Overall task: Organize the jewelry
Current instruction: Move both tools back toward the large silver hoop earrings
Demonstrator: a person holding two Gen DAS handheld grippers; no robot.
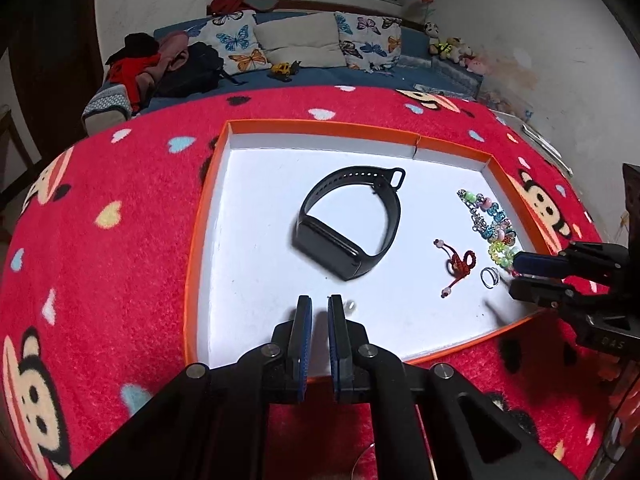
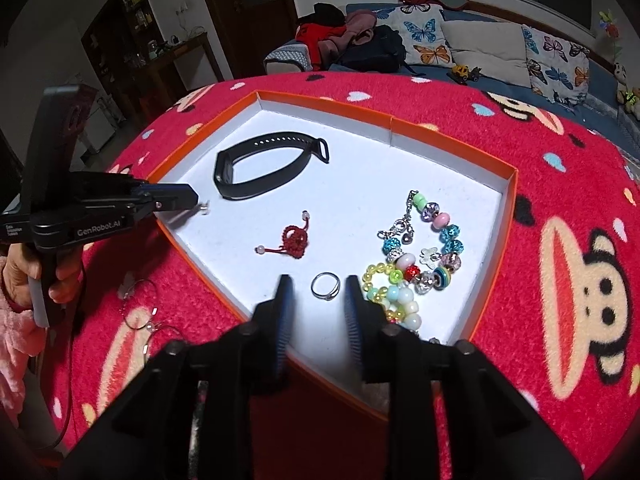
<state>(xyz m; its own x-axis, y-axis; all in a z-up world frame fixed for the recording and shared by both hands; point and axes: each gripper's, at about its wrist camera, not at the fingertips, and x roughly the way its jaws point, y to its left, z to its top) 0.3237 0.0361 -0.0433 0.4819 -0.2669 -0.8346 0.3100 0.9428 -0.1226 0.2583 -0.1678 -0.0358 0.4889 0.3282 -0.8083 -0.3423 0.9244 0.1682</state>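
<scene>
One label legible: "GenRobot.AI" on left gripper (image 2: 192, 200), near tray (image 2: 514, 184).

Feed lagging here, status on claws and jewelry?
Right claw open, straddling ring. Left claw nearly shut, empty, small stud beside it. Nothing blocking.

Red monkey-print blanket (image 1: 120, 208) covers table. Far side: blue sofa (image 1: 256, 80) w/ butterfly pillows (image 1: 236, 42), plain cushion (image 1: 300, 40), black bag (image 1: 192, 68), yellow toy truck (image 1: 282, 69); plush toys (image 1: 448, 46) far right.
</scene>
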